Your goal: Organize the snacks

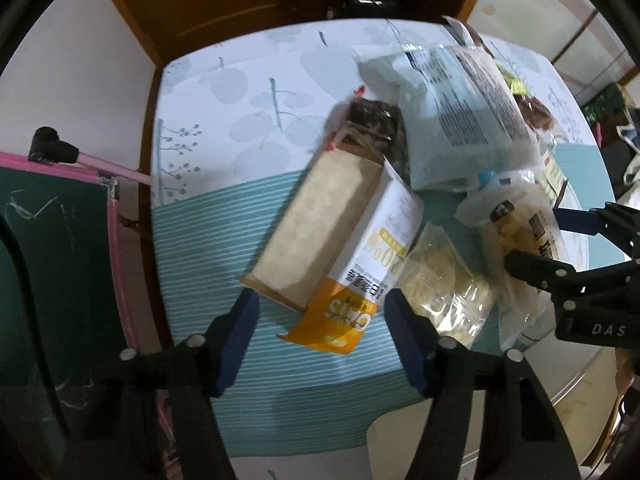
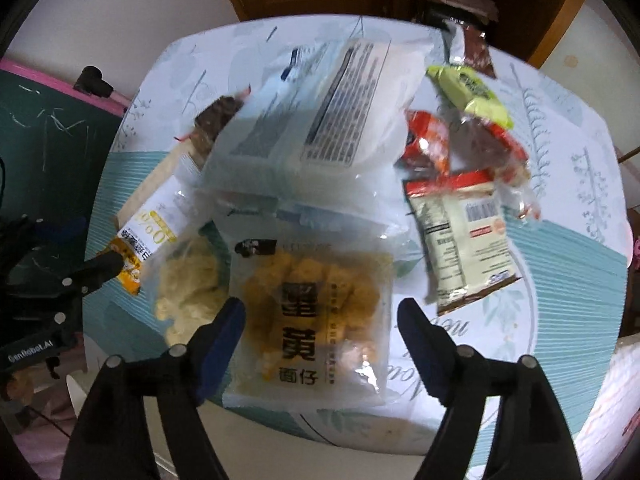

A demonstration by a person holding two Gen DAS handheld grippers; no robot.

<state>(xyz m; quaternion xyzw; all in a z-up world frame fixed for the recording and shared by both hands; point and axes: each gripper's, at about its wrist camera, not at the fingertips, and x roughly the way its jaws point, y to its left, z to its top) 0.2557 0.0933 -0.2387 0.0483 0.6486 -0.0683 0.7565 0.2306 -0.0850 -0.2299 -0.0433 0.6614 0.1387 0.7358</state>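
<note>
Snack packets lie in a heap on the table (image 1: 224, 220). My left gripper (image 1: 320, 312) is open, its jaws on either side of the near end of a long cake packet with an orange and white wrapper (image 1: 332, 236), which also shows in the right wrist view (image 2: 152, 216). My right gripper (image 2: 320, 320) is open over a clear bag of yellow snacks with black lettering (image 2: 312, 304), and it shows from the side in the left wrist view (image 1: 560, 240). A large pale blue packet (image 2: 320, 120) lies behind. A clear bag of pale chips (image 1: 444, 292) lies between the two.
A green packet (image 2: 468, 88), red packets (image 2: 424, 140) and a green and white packet with a barcode (image 2: 460, 232) lie at the right. A green chalkboard with a pink frame (image 1: 60, 248) stands left of the table. A wooden cabinet (image 1: 200, 0) stands behind it.
</note>
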